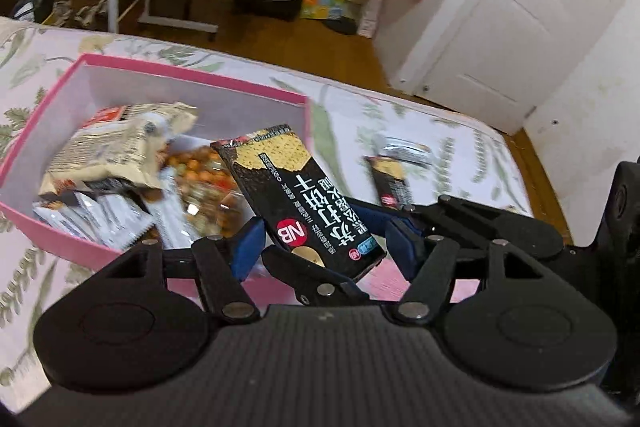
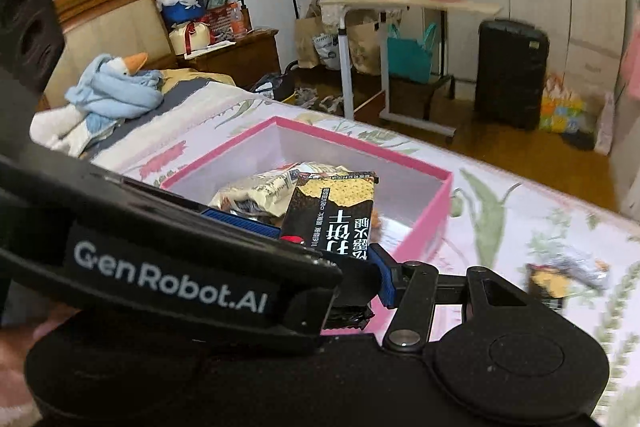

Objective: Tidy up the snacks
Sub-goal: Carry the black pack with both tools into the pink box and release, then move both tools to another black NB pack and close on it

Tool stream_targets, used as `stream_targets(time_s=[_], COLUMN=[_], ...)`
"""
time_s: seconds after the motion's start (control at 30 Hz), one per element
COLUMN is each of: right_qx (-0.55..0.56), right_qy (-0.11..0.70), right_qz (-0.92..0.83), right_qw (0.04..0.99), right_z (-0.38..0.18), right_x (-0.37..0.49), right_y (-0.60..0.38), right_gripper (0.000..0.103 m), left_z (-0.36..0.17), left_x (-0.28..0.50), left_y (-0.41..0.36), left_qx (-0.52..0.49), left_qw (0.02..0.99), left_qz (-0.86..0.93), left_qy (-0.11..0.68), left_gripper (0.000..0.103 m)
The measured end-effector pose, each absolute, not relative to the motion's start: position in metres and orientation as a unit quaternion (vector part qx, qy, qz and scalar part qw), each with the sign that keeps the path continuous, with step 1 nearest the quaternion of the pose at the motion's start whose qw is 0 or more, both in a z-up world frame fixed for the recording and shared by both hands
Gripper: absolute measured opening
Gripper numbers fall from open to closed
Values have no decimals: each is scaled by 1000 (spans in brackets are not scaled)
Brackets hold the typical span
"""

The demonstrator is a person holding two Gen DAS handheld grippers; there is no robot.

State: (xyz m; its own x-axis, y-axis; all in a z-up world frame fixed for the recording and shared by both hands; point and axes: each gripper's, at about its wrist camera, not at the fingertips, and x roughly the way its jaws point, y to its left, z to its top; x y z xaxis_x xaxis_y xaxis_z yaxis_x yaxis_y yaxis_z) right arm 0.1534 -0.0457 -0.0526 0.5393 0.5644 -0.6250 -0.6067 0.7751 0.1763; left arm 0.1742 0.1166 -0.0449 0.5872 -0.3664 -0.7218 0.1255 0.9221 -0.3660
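In the left wrist view, the pink box [image 1: 192,77] sits on the floral bedspread [image 1: 440,131] in the left half of the frame. Inside it I see a pale crinkled bag [image 1: 116,147] on top, white sachets [image 1: 100,219] at the lower left, and a clear bag of nuts [image 1: 204,183] towards the centre.

At the centre of the frame, the black cracker packet [image 1: 304,195] stands tilted over the box's near right corner. Its lower end is down between the blue pads [image 1: 248,247] of the left gripper [image 1: 324,231]. Both pads sit close against its edges, but I cannot tell whether they are pressing on it. To the right, a second black packet [image 1: 394,179] lies blurred on the bedspread, well apart from the box.

In the right wrist view, the left gripper's black body crosses the lower left of the frame and hides one finger of the right gripper [image 2: 328,267]. At the centre, the cracker packet [image 2: 332,223] rises over the box's [image 2: 436,211] near side. The visible blue pad [image 2: 382,277] lies flat against the packet's right edge, so I read the right gripper as pinching it. At the lower right, the second packet [image 2: 548,287] lies on the bedspread.
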Motion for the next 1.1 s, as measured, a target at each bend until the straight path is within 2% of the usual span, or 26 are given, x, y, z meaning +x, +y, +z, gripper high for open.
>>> stream_targets(time_s=[0.3,0.5,0.9,1.1], right_qx=[-1,-51,-5,-23], right_qy=[373,333,323,306], right_qz=[320,316,265,246], right_qw=[871,887,909,919], right_z=[-97,-78,-36,-33], right_x=[183,163,121,114], right_y=[-24,-34,-141,-184], right_gripper=[63,85,85,85], left_z=[-85,-74,-29,-20], left_x=[219,202,152,153], left_y=[123,121,106,71], left_qx=[-128,-122,-116,-89], left_qw=[876,887,894,894], left_qz=[-95,-78,-101,-139], left_qy=[455,439,420,416], left_gripper=[64,69,70,70])
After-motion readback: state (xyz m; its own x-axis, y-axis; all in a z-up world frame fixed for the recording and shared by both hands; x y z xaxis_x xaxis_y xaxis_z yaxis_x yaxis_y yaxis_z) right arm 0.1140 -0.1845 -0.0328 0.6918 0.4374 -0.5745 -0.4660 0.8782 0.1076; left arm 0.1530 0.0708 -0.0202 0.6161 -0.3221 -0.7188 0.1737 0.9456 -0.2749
